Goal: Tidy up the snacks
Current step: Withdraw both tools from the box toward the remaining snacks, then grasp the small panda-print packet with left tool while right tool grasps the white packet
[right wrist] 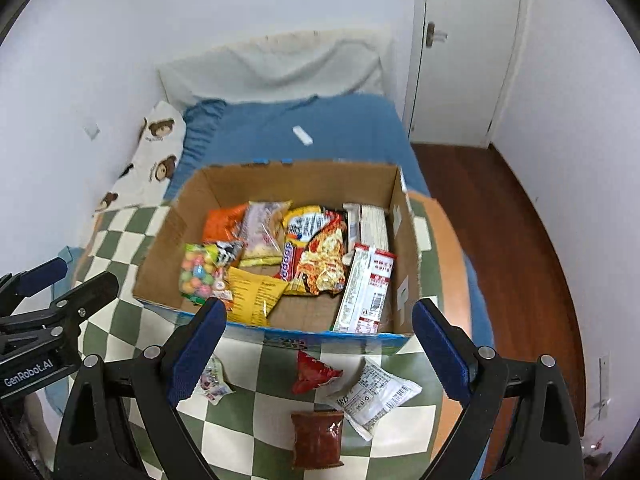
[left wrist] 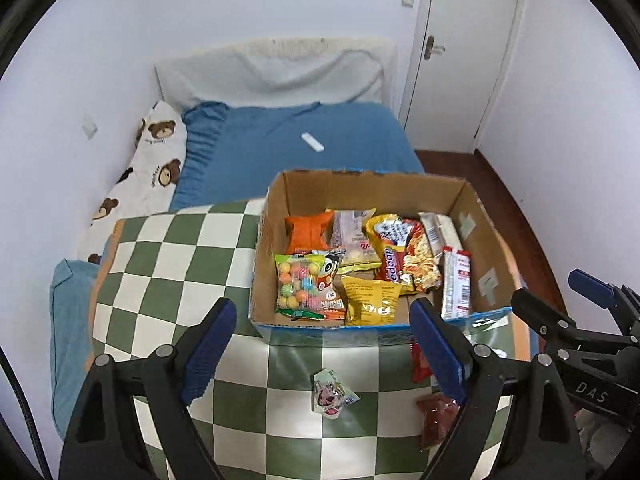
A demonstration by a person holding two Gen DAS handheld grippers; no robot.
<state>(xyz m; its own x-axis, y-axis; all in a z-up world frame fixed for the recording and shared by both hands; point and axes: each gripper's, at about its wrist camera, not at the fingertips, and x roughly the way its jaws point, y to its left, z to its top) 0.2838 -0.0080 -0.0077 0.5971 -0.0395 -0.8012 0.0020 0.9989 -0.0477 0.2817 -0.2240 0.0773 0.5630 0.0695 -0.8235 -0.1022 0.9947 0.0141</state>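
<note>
An open cardboard box (left wrist: 276,200) (right wrist: 192,196) stands on the green-and-white checked cloth (left wrist: 168,248) (right wrist: 248,432) and holds several snack packs, among them a yellow bag (left wrist: 370,300) (right wrist: 256,292) and a noodle pack (left wrist: 416,256) (right wrist: 320,256). In front of it lie a small white candy pack (left wrist: 332,394) (right wrist: 212,380), a red packet (right wrist: 314,372), a dark red packet (left wrist: 436,416) (right wrist: 318,432) and a white sachet (right wrist: 376,394). My left gripper (left wrist: 320,356) is open and empty above the candy pack. My right gripper (right wrist: 316,356) is open and empty above the loose packets.
The cloth covers the foot of a bed with a blue sheet (left wrist: 288,140). A white remote (left wrist: 313,142) lies on the sheet, a bear-print pillow (left wrist: 152,168) at the left. A white door (left wrist: 468,52) and wooden floor (right wrist: 508,240) are at the right.
</note>
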